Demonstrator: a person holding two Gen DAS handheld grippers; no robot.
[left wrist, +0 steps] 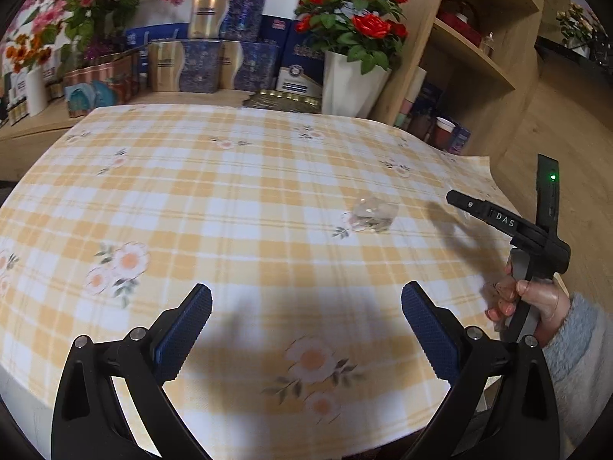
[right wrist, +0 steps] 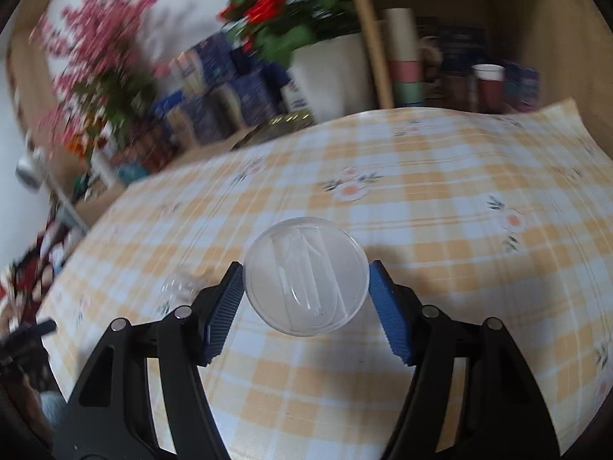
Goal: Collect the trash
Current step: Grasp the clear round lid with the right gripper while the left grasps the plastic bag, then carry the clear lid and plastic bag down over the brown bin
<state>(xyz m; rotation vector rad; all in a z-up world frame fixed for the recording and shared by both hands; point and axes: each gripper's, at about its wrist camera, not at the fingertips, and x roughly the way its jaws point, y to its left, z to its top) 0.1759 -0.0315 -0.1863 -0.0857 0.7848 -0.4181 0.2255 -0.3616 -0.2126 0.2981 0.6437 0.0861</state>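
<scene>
Trash in this scene is clear plastic: a transparent cup [right wrist: 306,276] sits between the blue pads of the right gripper [right wrist: 306,306], its round base turned toward the camera, and a second, crumpled clear piece [left wrist: 373,214] lies on the checked tablecloth [left wrist: 230,191] just beyond and to the left of that gripper. The right gripper's pads press the cup's wall on both sides, so it is pinching the cup, held clear above the tablecloth. The left gripper [left wrist: 306,329] is spread wide with nothing between its fingers, low over the near part of the tablecloth and angled downward. Judgement: the step in hand is carrying the gripped cup away; thin plastic deforms easily, so the squeeze should stay light and even, and the cup kept level with the pads to prevent it popping out. The crumpled piece appears the next item; the left gripper would need to straddle it squarely, since it is light and likely to skid. In the left view, the person's right hand [left wrist: 528,299], in a pale fleece sleeve [left wrist: 582,349], wraps the handle, with the tool pitched toward the tablecloth.
</scene>
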